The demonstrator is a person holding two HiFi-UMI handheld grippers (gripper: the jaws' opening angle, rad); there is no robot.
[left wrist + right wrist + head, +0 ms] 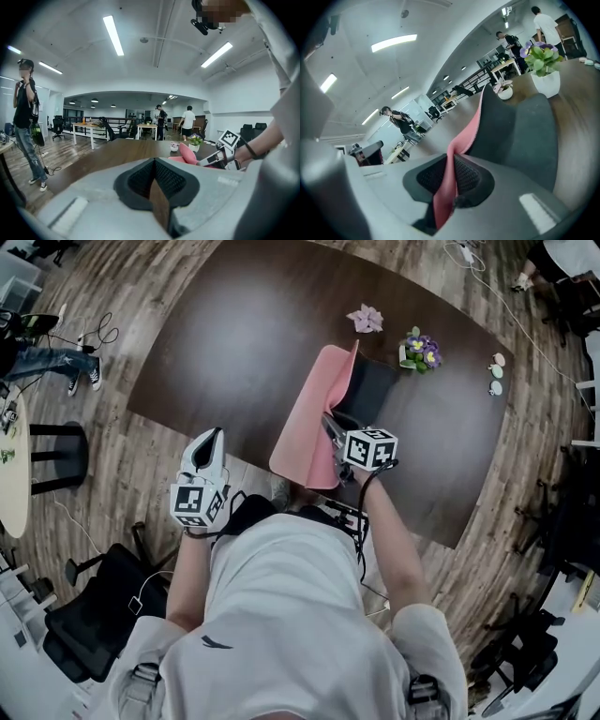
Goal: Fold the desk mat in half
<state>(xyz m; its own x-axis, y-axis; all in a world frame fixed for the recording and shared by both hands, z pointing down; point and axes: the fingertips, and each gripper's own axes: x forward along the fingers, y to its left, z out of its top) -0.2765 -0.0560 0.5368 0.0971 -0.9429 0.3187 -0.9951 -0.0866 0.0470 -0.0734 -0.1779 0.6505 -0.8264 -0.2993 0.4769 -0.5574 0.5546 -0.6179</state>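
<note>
Our right gripper (452,161) is clamped on the pink desk mat (305,418); our left gripper (153,161) is closed and holds nothing.

In the right gripper view we see the mat's pink edge pinched between the two dark pads. From there the sheet rises ahead of the jaws and curls over, showing its dark grey underside. Beyond the jaws, to their right, stands a white pot of purple flowers (543,70). The rest of the mat lies on the dark brown table (234,334) below and to the left of that gripper. Our left gripper hangs well to the left of the right one, over the table's near edge and clear of the mat, its jaws meeting at the tips.
</note>
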